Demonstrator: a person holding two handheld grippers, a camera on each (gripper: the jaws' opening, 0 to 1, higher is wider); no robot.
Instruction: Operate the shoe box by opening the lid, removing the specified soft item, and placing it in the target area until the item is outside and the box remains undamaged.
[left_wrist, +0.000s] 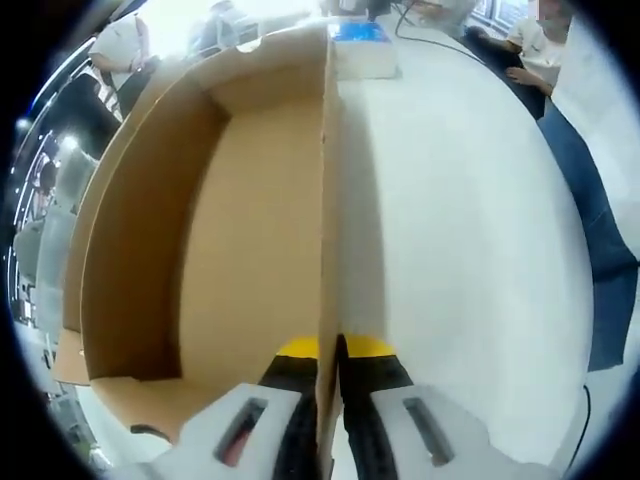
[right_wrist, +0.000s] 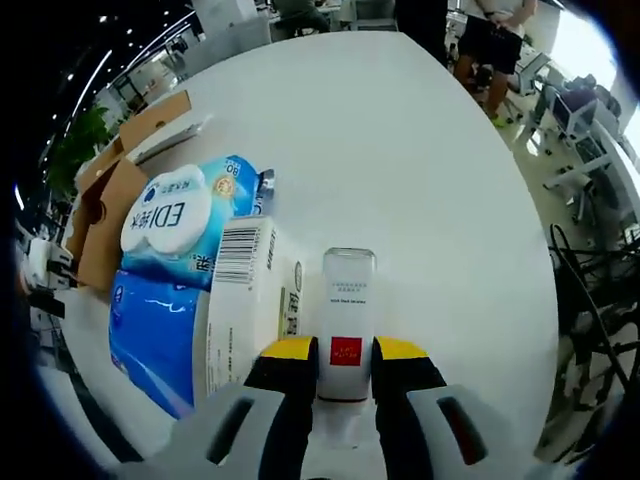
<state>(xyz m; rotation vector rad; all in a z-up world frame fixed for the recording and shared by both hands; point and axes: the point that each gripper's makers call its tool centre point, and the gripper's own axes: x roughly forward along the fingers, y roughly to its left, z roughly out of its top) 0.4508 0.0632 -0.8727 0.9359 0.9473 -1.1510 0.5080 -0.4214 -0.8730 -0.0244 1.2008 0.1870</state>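
Observation:
The open brown cardboard shoe box (left_wrist: 250, 220) lies on the white table (left_wrist: 460, 250), and its inside looks bare. My left gripper (left_wrist: 331, 350) is shut on the box's thin upright side wall (left_wrist: 328, 200), one yellow-tipped jaw on each face. In the right gripper view, my right gripper (right_wrist: 345, 352) is shut on a small white soft pack (right_wrist: 347, 290) with a red square label, held over the table (right_wrist: 400, 150). The brown box (right_wrist: 115, 200) also shows at the far left there.
A large blue tissue bundle (right_wrist: 160, 300) and a white pack with a barcode (right_wrist: 240, 300) lie just left of the held pack. A blue-and-white item (left_wrist: 362, 45) sits beyond the box's far end. People (left_wrist: 530, 50) stand around the table's edge, and blue fabric (left_wrist: 600, 260) hangs at right.

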